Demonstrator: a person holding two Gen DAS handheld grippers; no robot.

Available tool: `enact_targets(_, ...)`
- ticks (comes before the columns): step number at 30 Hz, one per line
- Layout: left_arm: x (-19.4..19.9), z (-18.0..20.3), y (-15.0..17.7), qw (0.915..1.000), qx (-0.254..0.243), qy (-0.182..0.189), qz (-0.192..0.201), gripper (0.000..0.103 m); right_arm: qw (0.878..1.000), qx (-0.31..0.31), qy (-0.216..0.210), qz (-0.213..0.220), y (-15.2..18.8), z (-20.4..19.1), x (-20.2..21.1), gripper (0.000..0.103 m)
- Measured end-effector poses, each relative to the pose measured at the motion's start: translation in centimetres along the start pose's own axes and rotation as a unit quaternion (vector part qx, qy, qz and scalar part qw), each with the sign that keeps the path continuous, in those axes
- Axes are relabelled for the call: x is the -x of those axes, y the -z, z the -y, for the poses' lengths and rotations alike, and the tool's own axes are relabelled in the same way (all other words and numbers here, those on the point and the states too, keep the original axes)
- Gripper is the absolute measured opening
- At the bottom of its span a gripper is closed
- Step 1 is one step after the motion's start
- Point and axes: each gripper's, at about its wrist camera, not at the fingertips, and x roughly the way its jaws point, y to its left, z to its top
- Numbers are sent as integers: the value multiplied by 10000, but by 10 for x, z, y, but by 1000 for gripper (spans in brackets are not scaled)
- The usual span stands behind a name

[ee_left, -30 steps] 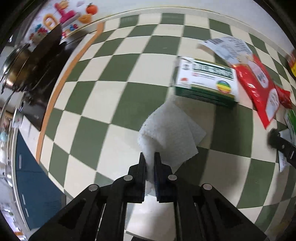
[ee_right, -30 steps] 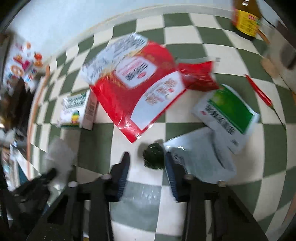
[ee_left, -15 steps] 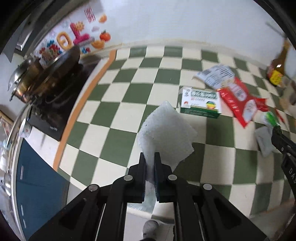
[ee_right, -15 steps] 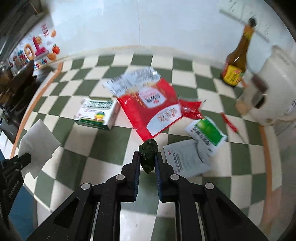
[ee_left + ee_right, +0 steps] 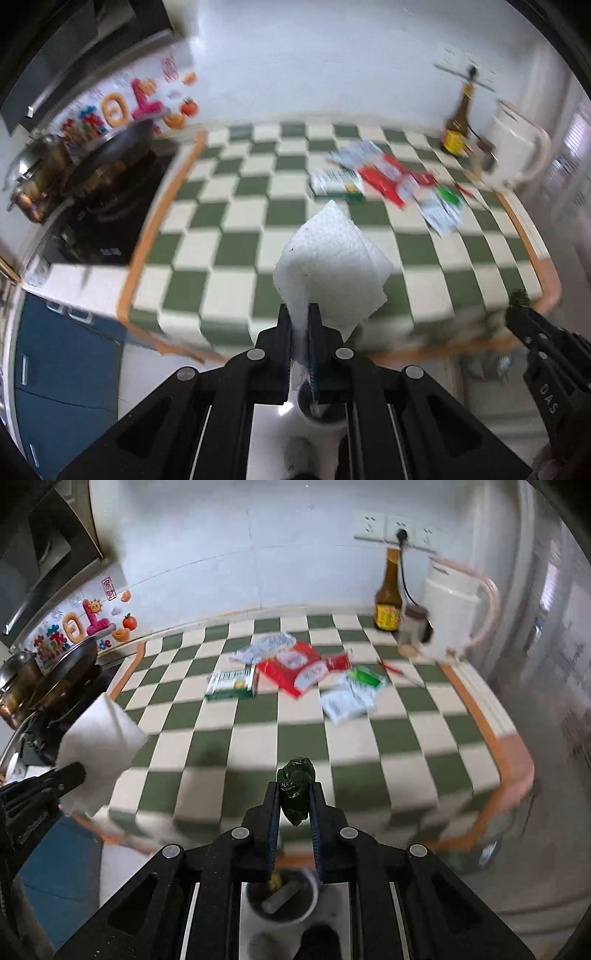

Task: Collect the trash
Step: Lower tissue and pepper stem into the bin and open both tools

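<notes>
I am holding one gripper in each hand, and both have lifted up and back from the green-and-cream checked counter (image 5: 236, 746) within the last second, so the whole worktop now shows from above its front edge. My left gripper (image 5: 299, 317) is pinched shut on a folded white paper towel (image 5: 332, 258), which stands up between the fingers; a second ago it was low over the counter. My right gripper (image 5: 293, 801) is clamped on a small crumpled dark green wad (image 5: 295, 786), which a second ago sat on the counter between spread fingers. Both pieces of trash are now off the surface and carried. Directly below my right gripper is a small round bin (image 5: 282, 897) with scraps already inside, so I judge the drop-off is next. More trash remains on the counter: a green and white carton (image 5: 231, 685), a red packet (image 5: 295, 668), a green and white sachet (image 5: 351, 694), and a thin red item (image 5: 391, 668). A brown bottle with a yellow label (image 5: 388, 594) and a white appliance (image 5: 450, 616) stand at the back. Printing on the packages is too blurred to read. Colourful stickers on the wall (image 5: 79, 626) include what looks like "10", and my right gripper's side, seen from the left, reads "DAS" (image 5: 546, 397).
</notes>
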Motion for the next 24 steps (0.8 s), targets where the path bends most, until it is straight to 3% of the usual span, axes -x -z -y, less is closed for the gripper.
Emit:
enact_targets(4, -21, 13, 51, 9974, -265, 259, -617, 5, 9988, -183, -113, -432, 50, 7, 6, 16)
enact_targets(9, -105, 29, 121, 9843, -451, 273, -1685, 5, 9919, -293, -76, -1230, 116, 23, -41, 16)
enact_targets(14, -215, 42, 179, 9683, -467, 238, -2443, 5, 9783, -325, -40, -2044, 196, 40, -135, 16)
enact_targets(18, -325, 49, 226, 9541, -236, 340, -2965, 5, 9690, -357, -129, -2443, 257, 51, -222, 16)
enact_targets(24, -452, 50, 282, 9400, 16, 460, -3382, 5, 9563, -353, -217, -2895, 338, 62, -356, 16)
